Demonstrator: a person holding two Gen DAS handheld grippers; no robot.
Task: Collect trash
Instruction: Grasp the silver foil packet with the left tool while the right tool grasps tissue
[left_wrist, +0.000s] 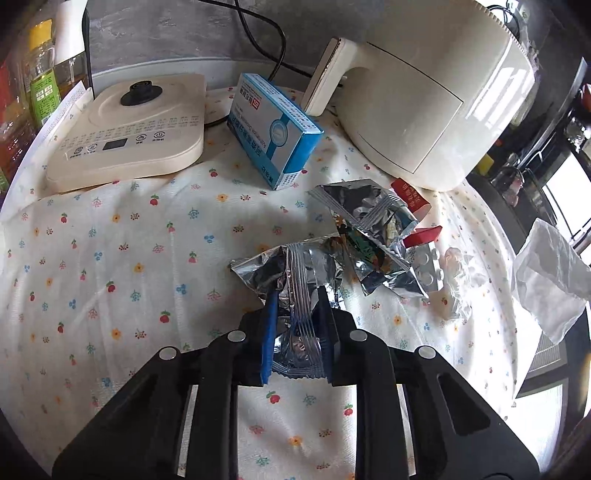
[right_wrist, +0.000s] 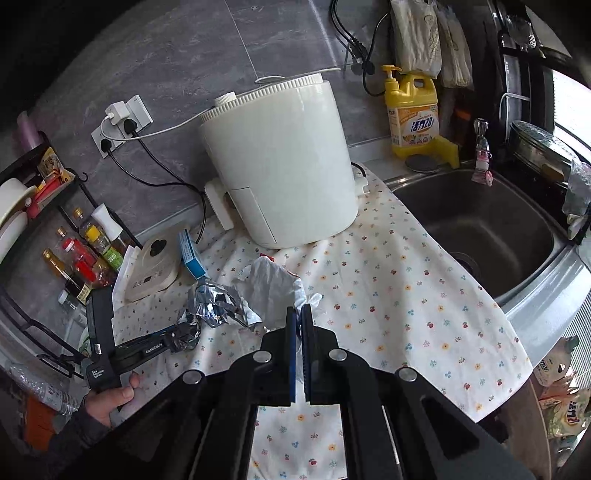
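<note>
My left gripper (left_wrist: 297, 295) is shut on a crumpled silver foil wrapper (left_wrist: 295, 266), which lies on the flowered cloth (left_wrist: 110, 258). Just beyond it lie a second torn foil wrapper (left_wrist: 369, 218), a blister pack (left_wrist: 428, 267) and red scraps (left_wrist: 423, 236). In the right wrist view, my right gripper (right_wrist: 299, 310) is shut on the edge of a white plastic bag (right_wrist: 269, 280), which it holds above the cloth. The same bag (left_wrist: 546, 280) hangs at the right edge of the left wrist view. The left gripper (right_wrist: 181, 336) also shows there, at the foil wrapper (right_wrist: 214, 302), with a person's hand (right_wrist: 110, 398) on its handle.
A white air fryer (right_wrist: 280, 166) stands at the back of the cloth, with a blue carton (left_wrist: 273, 129) and a cream kettle base (left_wrist: 129, 133) to its left. The steel sink (right_wrist: 480, 229) is on the right, with a yellow soap bottle (right_wrist: 413, 110) behind it. Several bottles (right_wrist: 85, 254) stand in a rack at the left.
</note>
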